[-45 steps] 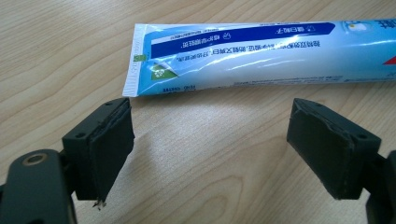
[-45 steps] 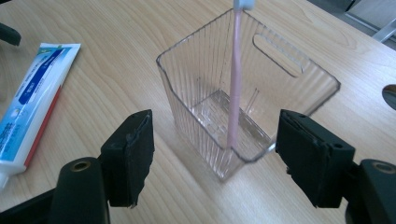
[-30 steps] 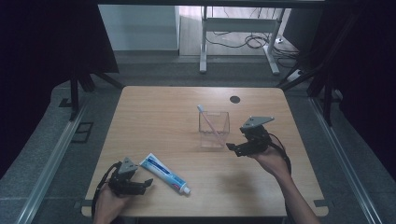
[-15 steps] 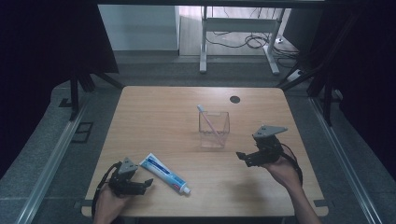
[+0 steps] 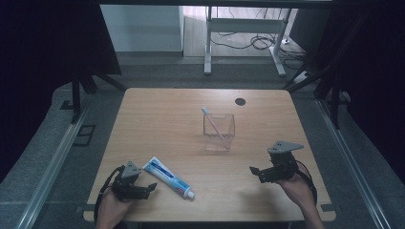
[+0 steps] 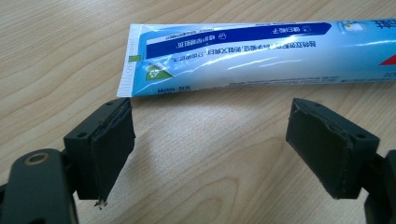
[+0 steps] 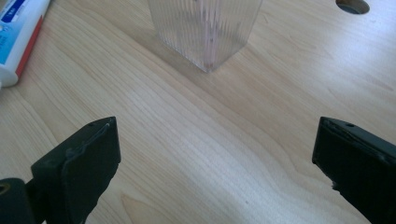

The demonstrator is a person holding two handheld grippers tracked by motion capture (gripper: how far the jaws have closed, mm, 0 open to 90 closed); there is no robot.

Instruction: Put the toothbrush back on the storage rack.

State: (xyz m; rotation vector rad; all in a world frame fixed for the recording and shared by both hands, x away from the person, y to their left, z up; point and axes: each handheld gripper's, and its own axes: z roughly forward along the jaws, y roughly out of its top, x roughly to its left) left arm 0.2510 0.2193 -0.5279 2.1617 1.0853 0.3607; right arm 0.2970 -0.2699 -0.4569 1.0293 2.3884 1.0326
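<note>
The toothpaste tube (image 6: 261, 56) is showing, in the left gripper view, white East Asian characters on its dark blue band, upside down and too small to read. A green square near the crimped end is carrying a white recycling-type symbol. No brand name is reading clearly.

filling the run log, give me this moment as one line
left gripper: open, by tube | right gripper: open, empty, jaws just opened | toothbrush: in cup

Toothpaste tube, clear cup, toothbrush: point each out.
toothpaste tube (image 5: 168, 175), high view, middle of the tube body
clear cup (image 5: 218, 135), high view, front wall
toothbrush (image 5: 213, 122), high view, pink handle inside the cup
</note>
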